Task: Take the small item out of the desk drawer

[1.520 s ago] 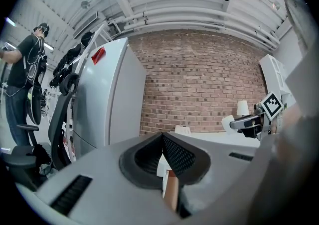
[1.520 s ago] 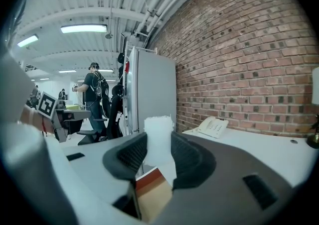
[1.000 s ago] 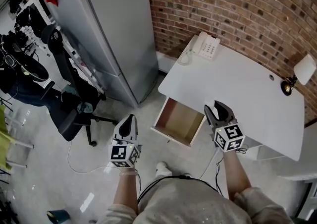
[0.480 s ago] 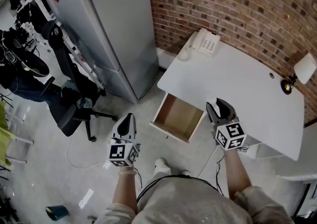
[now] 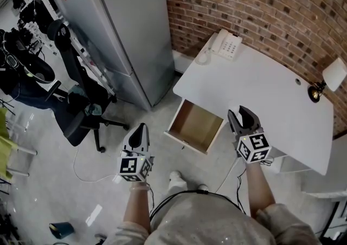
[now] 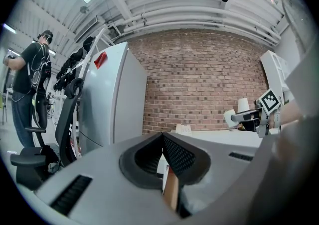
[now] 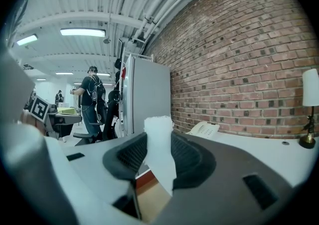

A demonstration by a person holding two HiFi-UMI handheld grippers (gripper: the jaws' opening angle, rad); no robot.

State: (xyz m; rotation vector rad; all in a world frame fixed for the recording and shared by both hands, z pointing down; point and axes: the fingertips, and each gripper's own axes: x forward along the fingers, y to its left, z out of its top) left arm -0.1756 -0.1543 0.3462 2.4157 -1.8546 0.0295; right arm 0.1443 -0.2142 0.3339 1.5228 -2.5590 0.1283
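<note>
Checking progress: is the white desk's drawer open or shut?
Open: the wood-lined drawer juts out from under the white desk, inside visible.

The wall (image 5: 260,5) is rough brick, the desk (image 5: 260,92) smooth matt, the drawer (image 5: 198,124) wood, the item (image 7: 159,144) fuzzy-edged.

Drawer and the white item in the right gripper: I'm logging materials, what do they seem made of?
Drawer: matte tan inside, likely wood board; white front. White item, clamped in the right gripper: soft, fuzzy-edged, perhaps tissue or foam; cannot tell.

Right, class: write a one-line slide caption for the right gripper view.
Right claw grips a small white item in front of the open drawer and white desk.
</note>
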